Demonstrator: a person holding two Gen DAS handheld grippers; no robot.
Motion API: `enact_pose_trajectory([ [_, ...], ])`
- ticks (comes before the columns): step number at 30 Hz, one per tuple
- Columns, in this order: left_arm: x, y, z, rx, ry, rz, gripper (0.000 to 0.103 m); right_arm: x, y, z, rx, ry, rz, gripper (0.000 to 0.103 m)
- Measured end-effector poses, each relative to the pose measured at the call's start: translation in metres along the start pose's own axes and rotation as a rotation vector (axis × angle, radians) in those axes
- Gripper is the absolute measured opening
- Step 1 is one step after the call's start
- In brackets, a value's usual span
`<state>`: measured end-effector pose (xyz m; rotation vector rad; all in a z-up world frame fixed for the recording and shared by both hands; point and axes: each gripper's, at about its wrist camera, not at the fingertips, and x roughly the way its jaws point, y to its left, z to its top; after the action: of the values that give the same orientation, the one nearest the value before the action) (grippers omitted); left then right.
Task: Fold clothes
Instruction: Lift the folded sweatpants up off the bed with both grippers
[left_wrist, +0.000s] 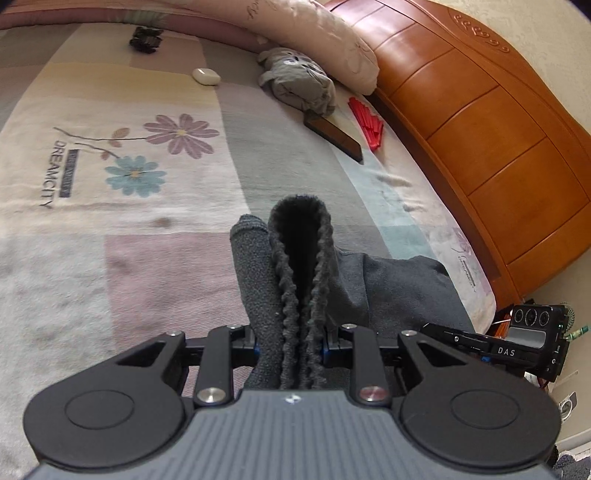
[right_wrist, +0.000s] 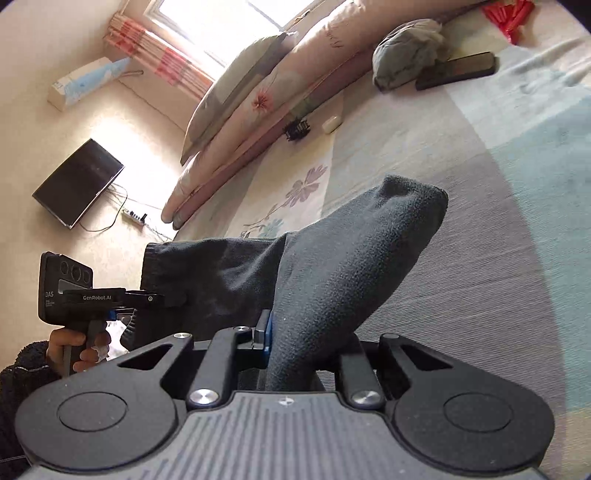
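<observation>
A dark grey fleece garment (left_wrist: 399, 291) hangs stretched between both grippers above the bed. My left gripper (left_wrist: 295, 332) is shut on its bunched edge, and a ribbed fold (left_wrist: 299, 236) stands up past the fingers and hides them. The right gripper (left_wrist: 439, 330) shows at the right edge, on the same cloth. In the right wrist view my right gripper (right_wrist: 306, 343) is shut on a corner of the garment (right_wrist: 354, 258), which rises up and to the right. The left gripper (right_wrist: 162, 299), held by a hand (right_wrist: 74, 350), pinches the far end.
A flowered blanket (left_wrist: 110, 166) covers the bed. At the far side lie a grey soft toy (left_wrist: 299, 79), a dark flat slab (left_wrist: 334, 134), red sticks (left_wrist: 365, 123), a white case (left_wrist: 206, 76) and a black clip (left_wrist: 146, 38). A wooden headboard (left_wrist: 480, 110) stands at the right; pillows (right_wrist: 258, 96) are stacked beyond.
</observation>
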<state>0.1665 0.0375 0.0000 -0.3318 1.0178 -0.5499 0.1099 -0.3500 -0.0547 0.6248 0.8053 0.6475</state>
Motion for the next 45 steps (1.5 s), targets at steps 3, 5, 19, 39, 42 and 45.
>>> enact_pose_trajectory([
  [3, 0.024, -0.018, 0.011, 0.025, 0.025, -0.025, 0.025, -0.021, -0.015, 0.004, 0.018, -0.038, -0.032, 0.017],
  [5, 0.039, -0.029, 0.017, 0.041, 0.041, -0.038, 0.025, -0.033, -0.024, 0.008, 0.03, -0.059, -0.052, 0.017],
  [19, 0.133, -0.1, 0.076, 0.169, 0.147, -0.108, 0.025, -0.096, -0.079, 0.035, 0.078, -0.196, -0.187, 0.017],
  [39, 0.292, -0.278, 0.178, 0.54, 0.273, -0.126, 0.025, -0.161, -0.123, 0.024, 0.166, -0.474, -0.428, 0.017],
  [42, 0.312, -0.305, 0.191, 0.599, 0.286, -0.118, 0.025, -0.159, -0.126, 0.019, 0.181, -0.494, -0.449, 0.017],
  [45, 0.331, -0.328, 0.197, 0.659, 0.304, -0.097, 0.025, -0.157, -0.129, 0.015, 0.197, -0.514, -0.469, 0.017],
])
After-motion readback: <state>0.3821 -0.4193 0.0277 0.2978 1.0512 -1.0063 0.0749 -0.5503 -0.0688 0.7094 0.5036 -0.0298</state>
